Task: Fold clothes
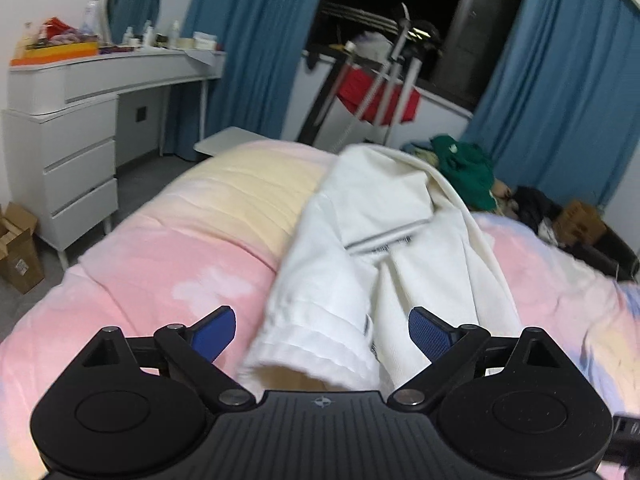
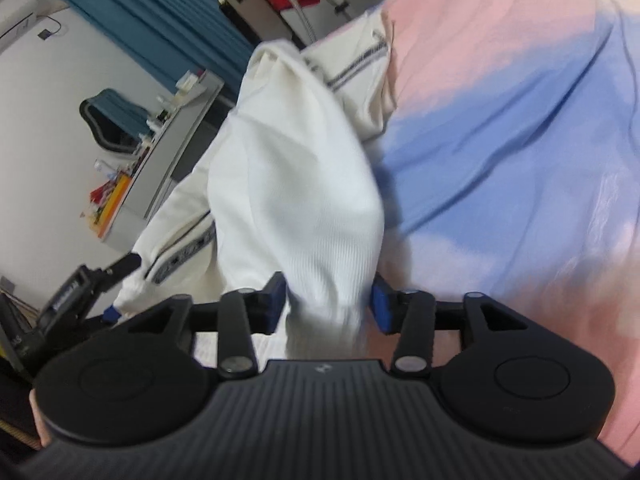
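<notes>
The white garment [image 1: 384, 232] lies bunched in a long ridge across the bed [image 1: 168, 264], its dark-striped trim showing and one ribbed cuff nearest the left gripper [image 1: 322, 336]. That gripper has its blue pads spread wide on either side of the cuff, touching nothing. The right gripper [image 2: 330, 308] stands partly spread with a fold of the garment hanging between its pads; whether the pads press the cloth is too blurred to tell. To the garment's left, in the left wrist view, the pink and yellow bedcover lies bare out to the bed's edge; on its other side the cover runs pink and blue. Beyond the garment's far end sit a green cloth [image 1: 466, 168] and a drying rack [image 1: 384, 80], with blue curtains [image 1: 256, 40] behind and a white dresser [image 1: 80, 128] far left of it.
</notes>
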The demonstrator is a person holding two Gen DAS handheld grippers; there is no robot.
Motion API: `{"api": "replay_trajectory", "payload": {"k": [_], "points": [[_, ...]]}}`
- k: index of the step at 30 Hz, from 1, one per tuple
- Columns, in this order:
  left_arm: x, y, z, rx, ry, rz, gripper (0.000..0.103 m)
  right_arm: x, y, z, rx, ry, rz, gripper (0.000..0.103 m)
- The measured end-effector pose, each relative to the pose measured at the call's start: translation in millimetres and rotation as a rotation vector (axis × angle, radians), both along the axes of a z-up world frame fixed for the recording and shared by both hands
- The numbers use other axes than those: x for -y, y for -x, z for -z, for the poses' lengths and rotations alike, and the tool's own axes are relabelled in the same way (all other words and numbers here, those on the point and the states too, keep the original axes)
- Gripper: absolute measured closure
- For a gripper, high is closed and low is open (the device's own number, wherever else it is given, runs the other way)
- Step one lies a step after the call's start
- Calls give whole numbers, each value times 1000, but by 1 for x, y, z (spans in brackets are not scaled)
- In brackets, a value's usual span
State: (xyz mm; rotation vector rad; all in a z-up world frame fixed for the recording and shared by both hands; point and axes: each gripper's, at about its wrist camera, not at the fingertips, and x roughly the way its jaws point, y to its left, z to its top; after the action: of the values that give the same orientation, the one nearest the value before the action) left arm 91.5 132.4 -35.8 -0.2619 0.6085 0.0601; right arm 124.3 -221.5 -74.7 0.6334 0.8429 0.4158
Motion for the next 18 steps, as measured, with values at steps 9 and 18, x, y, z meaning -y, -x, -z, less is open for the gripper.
{"api": "replay_trajectory", "payload": {"k": [9,18], "points": [[1,-18,9,-55,-29,-49,58,-15,-10,24,-41,-7,-56,59],[-52,-61,-73,-8,-12,-55,85,-58,23,2,-13,-268,-37,77]]}}
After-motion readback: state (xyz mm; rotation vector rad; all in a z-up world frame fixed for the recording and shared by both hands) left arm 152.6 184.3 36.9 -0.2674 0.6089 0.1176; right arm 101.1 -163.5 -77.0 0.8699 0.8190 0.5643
